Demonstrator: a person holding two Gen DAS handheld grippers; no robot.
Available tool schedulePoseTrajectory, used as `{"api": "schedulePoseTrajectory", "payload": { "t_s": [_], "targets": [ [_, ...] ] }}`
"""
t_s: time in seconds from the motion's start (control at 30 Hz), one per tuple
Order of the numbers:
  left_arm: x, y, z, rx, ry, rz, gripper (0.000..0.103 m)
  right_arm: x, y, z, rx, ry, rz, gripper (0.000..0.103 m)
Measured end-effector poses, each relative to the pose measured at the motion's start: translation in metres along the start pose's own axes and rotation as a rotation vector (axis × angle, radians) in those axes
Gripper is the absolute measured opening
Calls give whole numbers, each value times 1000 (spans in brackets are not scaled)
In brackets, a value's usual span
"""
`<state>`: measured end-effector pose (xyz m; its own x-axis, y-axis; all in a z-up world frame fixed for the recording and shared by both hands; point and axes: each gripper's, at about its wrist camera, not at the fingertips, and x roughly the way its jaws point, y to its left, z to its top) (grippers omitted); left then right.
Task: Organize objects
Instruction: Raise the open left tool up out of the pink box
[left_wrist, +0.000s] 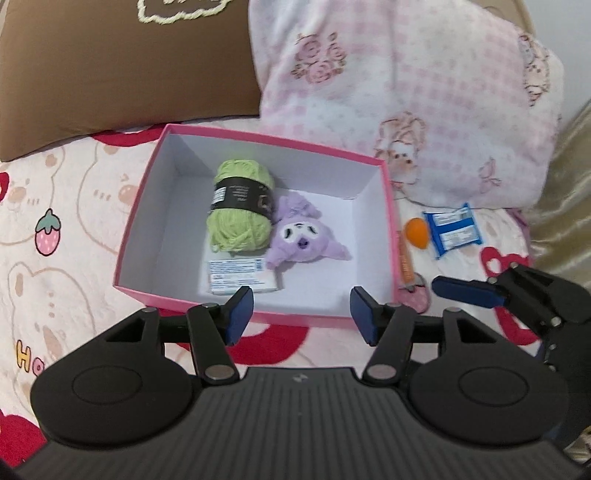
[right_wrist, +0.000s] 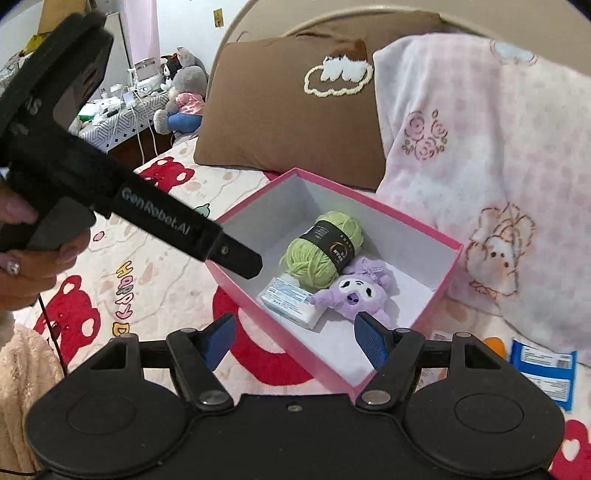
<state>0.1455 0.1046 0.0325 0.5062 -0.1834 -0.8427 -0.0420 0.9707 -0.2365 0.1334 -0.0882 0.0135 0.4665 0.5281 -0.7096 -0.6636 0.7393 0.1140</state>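
A pink box (left_wrist: 137, 206) (right_wrist: 448, 254) with a white inside lies on the bed. In it are a green yarn ball (left_wrist: 240, 206) (right_wrist: 325, 254), a purple plush toy (left_wrist: 303, 236) (right_wrist: 354, 295) and a small white packet (left_wrist: 240, 280) (right_wrist: 288, 301). Right of the box lie an orange ball (left_wrist: 416, 233) (right_wrist: 495, 345), a blue snack packet (left_wrist: 452, 229) (right_wrist: 546, 373) and an orange tube (left_wrist: 405, 264). My left gripper (left_wrist: 302, 313) is open and empty over the box's near wall. My right gripper (right_wrist: 295, 341) is open and empty at the box's near corner.
A brown pillow (left_wrist: 122, 70) (right_wrist: 288, 110) and a pink folded blanket (left_wrist: 406, 92) (right_wrist: 480, 147) lie behind the box. The bedsheet (left_wrist: 66, 240) has a bear print. A side table (right_wrist: 122, 114) with plush toys stands beyond the bed.
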Motion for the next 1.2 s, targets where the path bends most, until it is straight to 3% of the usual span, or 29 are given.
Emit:
{"api": "schedulePoseTrajectory", "payload": {
  "t_s": [0.27,0.6,0.93,1.2],
  "targets": [
    [-32,-20,-17,52,-23,11,65,-34,4,-6,10,-2,2,75],
    [-69,-47,-39,117,-51,-38,69,-75,4,-25,-28,-13,-41,77],
    [-68,-76,-61,160,-31,-70,70,-96,-3,-49,-43,6,-75,79],
    [-45,-99,-75,180,-5,-125,70,-100,-10,-71,-47,24,-97,79]
  ]
}}
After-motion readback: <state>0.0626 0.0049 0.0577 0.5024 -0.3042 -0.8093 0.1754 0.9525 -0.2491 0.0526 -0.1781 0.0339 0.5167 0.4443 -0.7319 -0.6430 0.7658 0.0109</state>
